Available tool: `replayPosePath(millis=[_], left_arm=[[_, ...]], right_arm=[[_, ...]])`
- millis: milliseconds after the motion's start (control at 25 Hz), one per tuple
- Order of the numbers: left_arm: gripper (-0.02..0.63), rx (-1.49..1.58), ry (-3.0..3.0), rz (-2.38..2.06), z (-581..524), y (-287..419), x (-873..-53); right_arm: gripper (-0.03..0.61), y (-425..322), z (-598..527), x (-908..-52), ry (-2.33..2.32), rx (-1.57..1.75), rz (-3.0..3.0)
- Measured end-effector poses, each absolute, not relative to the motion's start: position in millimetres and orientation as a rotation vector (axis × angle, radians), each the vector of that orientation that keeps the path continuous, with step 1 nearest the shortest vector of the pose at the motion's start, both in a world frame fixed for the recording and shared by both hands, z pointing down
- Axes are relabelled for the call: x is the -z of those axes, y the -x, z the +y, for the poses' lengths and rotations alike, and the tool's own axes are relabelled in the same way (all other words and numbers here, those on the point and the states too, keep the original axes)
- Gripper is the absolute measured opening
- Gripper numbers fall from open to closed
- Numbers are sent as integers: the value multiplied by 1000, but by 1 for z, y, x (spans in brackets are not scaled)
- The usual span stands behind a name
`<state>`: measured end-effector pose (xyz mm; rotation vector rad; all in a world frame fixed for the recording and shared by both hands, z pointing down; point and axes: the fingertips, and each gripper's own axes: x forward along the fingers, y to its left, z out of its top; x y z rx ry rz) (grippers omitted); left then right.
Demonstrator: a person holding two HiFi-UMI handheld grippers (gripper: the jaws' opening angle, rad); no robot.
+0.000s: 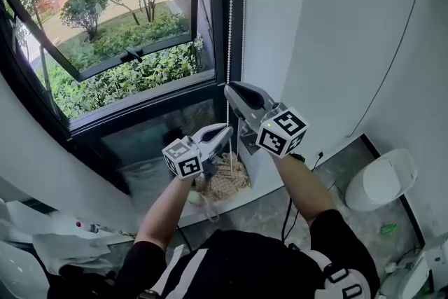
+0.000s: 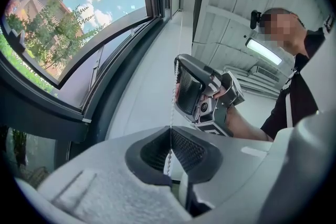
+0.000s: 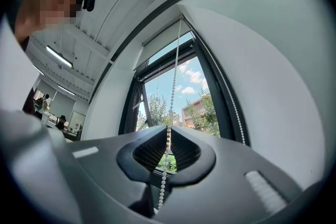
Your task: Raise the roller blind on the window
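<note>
**Both tools on the chain, hand over hand**

Nearest me, the left tool point(image 1: 225, 131) is clamped low on the bead chain point(image 1: 231, 24), keeping it taut. Just above, the right tool point(image 1: 231, 90) pinches the same strand, placed for the next pull, I judge. Beyond is the window point(image 1: 126, 45). The roller blind point(image 3: 160, 39) sits high at its top.

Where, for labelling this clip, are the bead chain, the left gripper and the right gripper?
bead chain point(image 1: 231, 10): head view, free stretch of the strand, up high.
left gripper point(image 2: 170, 129): left gripper view, between its closed tips.
right gripper point(image 3: 168, 131): right gripper view, between its closed tips.
</note>
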<state>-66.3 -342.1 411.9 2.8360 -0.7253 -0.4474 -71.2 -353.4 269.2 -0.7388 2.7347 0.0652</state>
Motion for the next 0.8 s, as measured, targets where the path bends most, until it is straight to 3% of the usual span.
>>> replayPosePath(millis=[400, 680, 800], left_arm=[[8, 397, -2821, -685, -339, 56, -428], [13, -95, -2724, -602, -310, 28, -563], [123, -182, -2746, -568, -300, 32, -580]], right_arm=[[15, 67, -344, -286, 770, -193, 2770], [15, 50, -351, -426, 932, -26, 2976], [15, 39, -352, -447, 965, 43, 2987]])
